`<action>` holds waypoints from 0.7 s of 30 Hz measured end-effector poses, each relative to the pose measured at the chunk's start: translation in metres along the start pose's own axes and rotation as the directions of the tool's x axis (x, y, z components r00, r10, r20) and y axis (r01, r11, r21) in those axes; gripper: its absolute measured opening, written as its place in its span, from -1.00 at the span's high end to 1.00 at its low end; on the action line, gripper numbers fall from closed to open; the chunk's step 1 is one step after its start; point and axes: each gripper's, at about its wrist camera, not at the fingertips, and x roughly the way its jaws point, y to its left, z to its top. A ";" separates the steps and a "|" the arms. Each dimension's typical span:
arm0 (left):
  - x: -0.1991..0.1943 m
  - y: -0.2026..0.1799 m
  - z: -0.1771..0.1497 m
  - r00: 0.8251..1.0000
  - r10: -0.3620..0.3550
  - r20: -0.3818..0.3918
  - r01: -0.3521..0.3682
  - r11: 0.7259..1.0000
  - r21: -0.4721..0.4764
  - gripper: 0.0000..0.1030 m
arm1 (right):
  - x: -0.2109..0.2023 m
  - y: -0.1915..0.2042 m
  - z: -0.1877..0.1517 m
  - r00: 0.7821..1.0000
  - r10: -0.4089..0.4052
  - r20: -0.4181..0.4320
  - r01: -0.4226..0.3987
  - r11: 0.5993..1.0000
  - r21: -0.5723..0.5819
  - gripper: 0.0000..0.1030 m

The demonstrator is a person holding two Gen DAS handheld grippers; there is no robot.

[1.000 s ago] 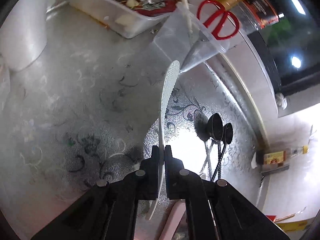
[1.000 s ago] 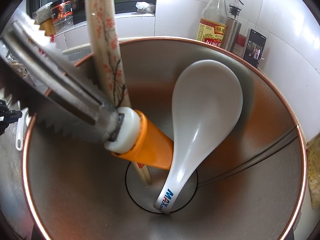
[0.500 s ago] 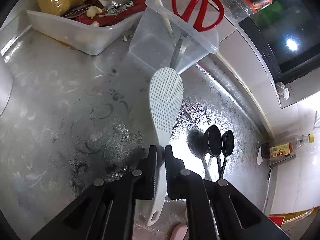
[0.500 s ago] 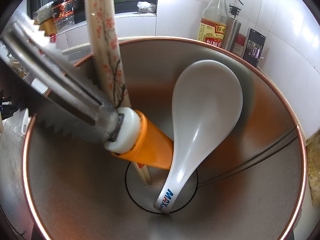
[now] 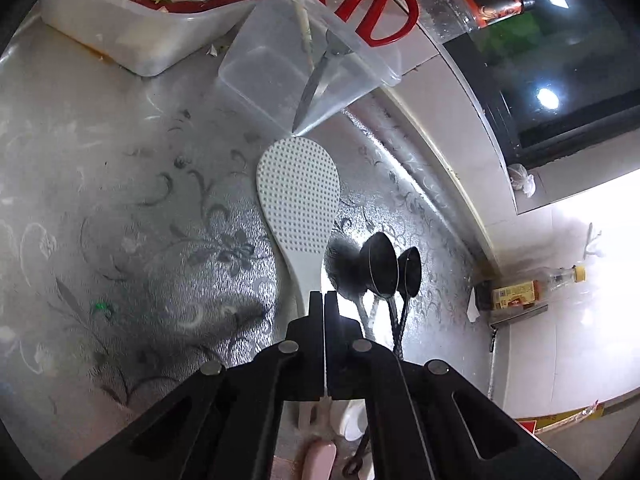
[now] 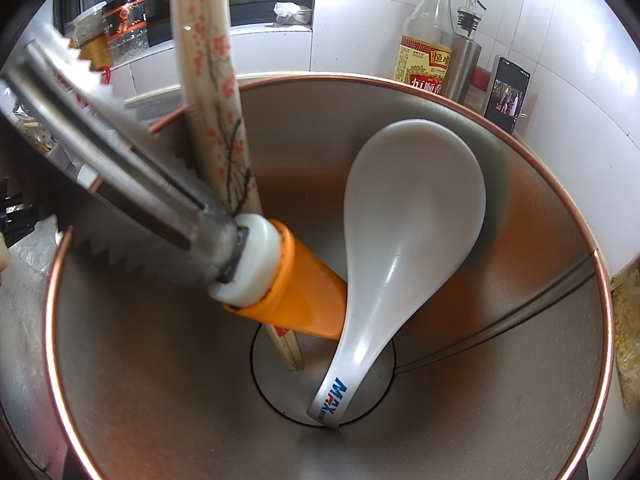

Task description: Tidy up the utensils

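Observation:
A white dimpled rice paddle (image 5: pixel 298 196) lies flat on the patterned steel counter (image 5: pixel 120 200), and its handle runs under my left gripper (image 5: pixel 323 294). The left jaws are pressed together, and I see nothing between them. Two black spoons (image 5: pixel 384 264) lie just right of the fingertips. The right wrist view looks down into a steel utensil holder (image 6: pixel 540 320). It holds a white ceramic spoon (image 6: pixel 412 216), an orange-handled serrated tool (image 6: pixel 304 300) and blossom-printed chopsticks (image 6: pixel 216 80). No right gripper fingers show.
Beyond the paddle, a clear plastic tub (image 5: pixel 272 64) holds red scissors (image 5: pixel 372 4) and a chopstick (image 5: pixel 300 12). A white tray (image 5: pixel 132 44) of packets sits far left. A sauce bottle (image 6: pixel 424 52), an oil dispenser (image 6: pixel 464 60) and a phone (image 6: pixel 508 96) stand against the tiled wall.
The paddle has turned from edge-on between the left fingers to flat on the counter, face up. The left gripper has closed fully and shifted toward the clear tub. The right view is unchanged.

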 end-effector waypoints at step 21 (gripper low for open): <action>0.007 0.015 0.080 0.995 0.027 0.092 -0.035 0.995 0.092 0.23 | -0.002 0.002 -0.001 1.000 -0.001 -0.004 0.001 1.000 -0.023 -0.78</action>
